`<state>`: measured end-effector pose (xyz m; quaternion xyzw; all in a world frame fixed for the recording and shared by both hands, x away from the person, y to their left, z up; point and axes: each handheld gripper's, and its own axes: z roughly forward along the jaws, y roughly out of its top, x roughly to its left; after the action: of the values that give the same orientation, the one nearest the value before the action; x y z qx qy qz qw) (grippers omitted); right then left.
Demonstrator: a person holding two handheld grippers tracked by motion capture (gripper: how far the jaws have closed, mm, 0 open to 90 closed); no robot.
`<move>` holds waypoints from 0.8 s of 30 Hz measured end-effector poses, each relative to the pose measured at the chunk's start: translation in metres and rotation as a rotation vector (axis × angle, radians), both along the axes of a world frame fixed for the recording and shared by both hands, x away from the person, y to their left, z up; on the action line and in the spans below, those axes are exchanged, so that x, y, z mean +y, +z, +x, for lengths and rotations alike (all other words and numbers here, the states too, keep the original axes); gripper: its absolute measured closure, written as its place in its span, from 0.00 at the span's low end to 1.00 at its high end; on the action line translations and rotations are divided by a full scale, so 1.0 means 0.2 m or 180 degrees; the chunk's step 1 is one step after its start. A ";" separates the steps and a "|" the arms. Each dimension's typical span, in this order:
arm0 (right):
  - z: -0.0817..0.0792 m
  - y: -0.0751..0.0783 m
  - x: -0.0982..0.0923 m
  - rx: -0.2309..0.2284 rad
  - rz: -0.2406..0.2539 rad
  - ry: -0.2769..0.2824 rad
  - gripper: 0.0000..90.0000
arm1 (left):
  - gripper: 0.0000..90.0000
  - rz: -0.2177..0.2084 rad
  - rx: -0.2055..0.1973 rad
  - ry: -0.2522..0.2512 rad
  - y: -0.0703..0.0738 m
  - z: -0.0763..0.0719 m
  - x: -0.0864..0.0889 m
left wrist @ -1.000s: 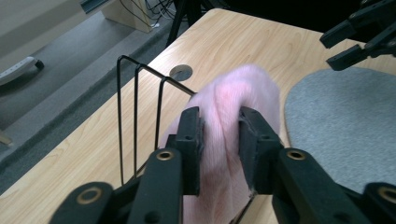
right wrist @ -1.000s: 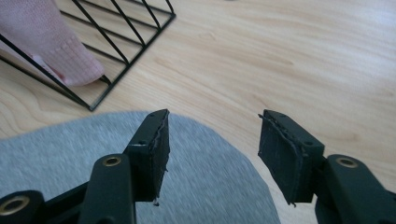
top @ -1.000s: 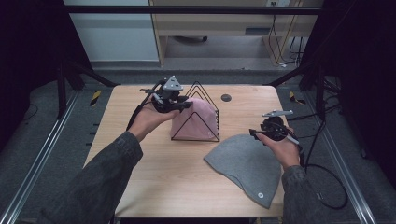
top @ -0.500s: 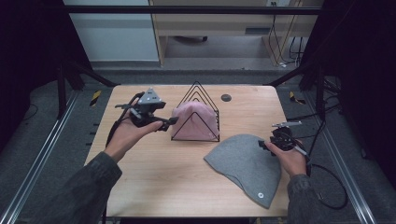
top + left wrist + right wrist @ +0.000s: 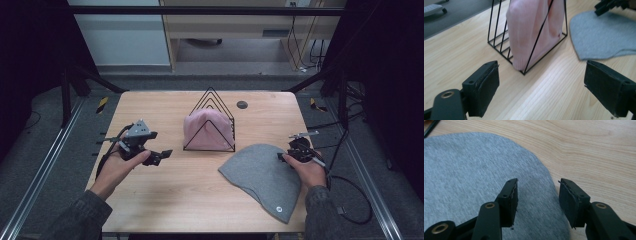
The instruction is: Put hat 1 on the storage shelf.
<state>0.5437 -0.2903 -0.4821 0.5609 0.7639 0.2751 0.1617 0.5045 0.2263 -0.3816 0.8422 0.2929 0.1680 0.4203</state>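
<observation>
Grey beanie point(image 5: 262, 175) lies flat for pickup, right gripper point(image 5: 537, 200) straddling its edge, jaws just narrowing, unclamped; left gripper point(image 5: 541, 87) just opened, empty beside pink hat point(image 5: 207, 129) racked upright.

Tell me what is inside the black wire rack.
A pink knit hat stands inside the black wire rack, between its triangular wires. The slots behind the hat are partly covered, so their contents cannot be seen.

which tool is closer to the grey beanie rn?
Right. The right tool sits over the grey beanie's edge, jaws astride the rim without gripping. The left tool is off beyond the wire rack, empty.
</observation>
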 end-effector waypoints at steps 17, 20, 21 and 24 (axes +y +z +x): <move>-0.04 -0.02 0.03 -0.0061 -0.0004 0.0281 0.95 | 0.23 -0.0024 0.0111 0.0436 -0.38 -0.14 0.25; -0.07 0.02 0.04 -0.0140 0.0038 0.0312 0.95 | 0.19 0.0149 0.0113 0.0350 -0.38 -0.15 0.27; -0.09 0.05 0.04 -0.0177 0.0060 0.0327 0.95 | 0.19 0.0151 0.0172 0.0392 -0.40 -0.16 0.29; -0.13 0.12 0.07 -0.0303 0.0051 0.0436 0.95 | 0.17 0.0178 0.0243 0.0420 -0.41 -0.15 0.30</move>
<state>0.5183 -0.2768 -0.4580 0.4949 0.7897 0.3180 0.1741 0.4749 0.2866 -0.4639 0.8382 0.3588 0.1712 0.3732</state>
